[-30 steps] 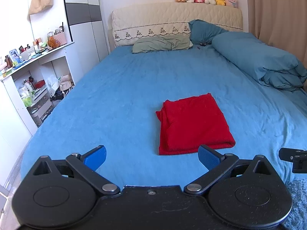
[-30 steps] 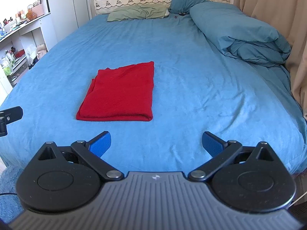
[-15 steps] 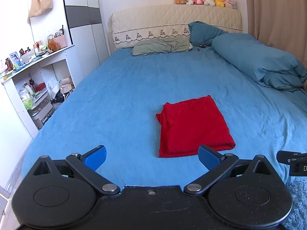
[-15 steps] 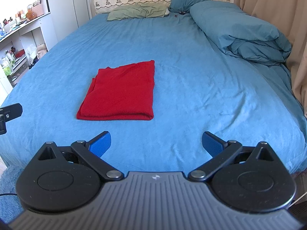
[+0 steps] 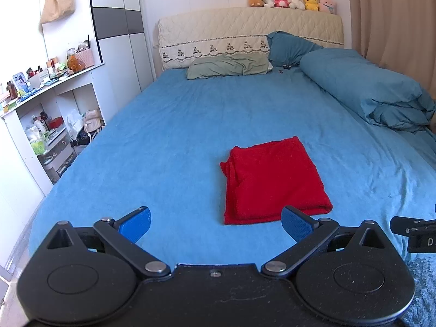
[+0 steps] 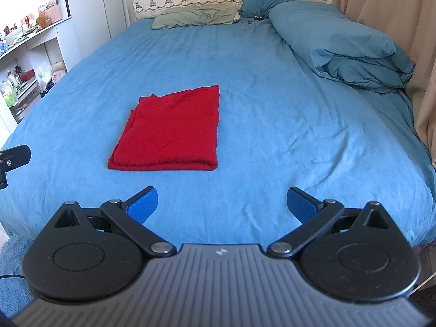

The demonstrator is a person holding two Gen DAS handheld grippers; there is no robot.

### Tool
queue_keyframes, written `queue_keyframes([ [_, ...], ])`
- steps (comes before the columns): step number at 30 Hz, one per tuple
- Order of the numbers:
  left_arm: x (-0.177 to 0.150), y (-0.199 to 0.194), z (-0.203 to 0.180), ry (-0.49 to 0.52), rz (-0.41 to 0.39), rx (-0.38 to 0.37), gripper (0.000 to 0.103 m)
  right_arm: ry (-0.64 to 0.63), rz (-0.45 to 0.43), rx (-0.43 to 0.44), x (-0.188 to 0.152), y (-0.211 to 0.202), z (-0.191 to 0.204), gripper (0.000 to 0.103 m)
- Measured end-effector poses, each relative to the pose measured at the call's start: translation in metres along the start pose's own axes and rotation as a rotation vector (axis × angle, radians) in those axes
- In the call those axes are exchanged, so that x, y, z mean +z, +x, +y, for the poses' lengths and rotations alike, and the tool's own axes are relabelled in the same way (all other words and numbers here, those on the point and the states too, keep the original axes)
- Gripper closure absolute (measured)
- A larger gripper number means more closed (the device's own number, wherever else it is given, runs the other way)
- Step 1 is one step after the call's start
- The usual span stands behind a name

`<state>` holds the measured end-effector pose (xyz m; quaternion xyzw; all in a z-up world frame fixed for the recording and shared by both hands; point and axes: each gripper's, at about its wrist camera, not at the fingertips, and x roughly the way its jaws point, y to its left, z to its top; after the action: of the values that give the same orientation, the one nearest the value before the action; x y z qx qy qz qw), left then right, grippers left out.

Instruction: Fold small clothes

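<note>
One folded red garment (image 5: 275,179) flat on the blue bedsheet (image 5: 177,136), just ahead of left gripper (image 5: 216,223), ahead-left of right gripper (image 6: 222,204). Both spread wide, holding nothing. Beyond: two pillows, one rolled duvet (image 5: 365,92), six plush toys (image 5: 291,0).

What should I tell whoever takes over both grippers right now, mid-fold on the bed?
Left gripper: open, empty, held above the near edge of the bed.
Right gripper: open, empty, also near the foot of the bed.
Red garment: lies flat on the sheet as a neat folded rectangle, nothing touching it.
Done: the fold looks finished.
Left: I see no other clothes to fold; probably just check the left edge, where layers peek out slightly.
</note>
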<state>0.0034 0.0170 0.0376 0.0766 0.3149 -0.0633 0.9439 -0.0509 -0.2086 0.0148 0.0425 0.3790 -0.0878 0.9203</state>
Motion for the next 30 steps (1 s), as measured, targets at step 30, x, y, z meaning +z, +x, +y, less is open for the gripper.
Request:
queue_keyframes([
  [30, -0.0013, -0.0033, -0.001, 0.008, -0.039, 0.016, 0.0, 0.003, -0.003, 0.0, -0.0005, 0.0027, 0.0028, 0.0],
])
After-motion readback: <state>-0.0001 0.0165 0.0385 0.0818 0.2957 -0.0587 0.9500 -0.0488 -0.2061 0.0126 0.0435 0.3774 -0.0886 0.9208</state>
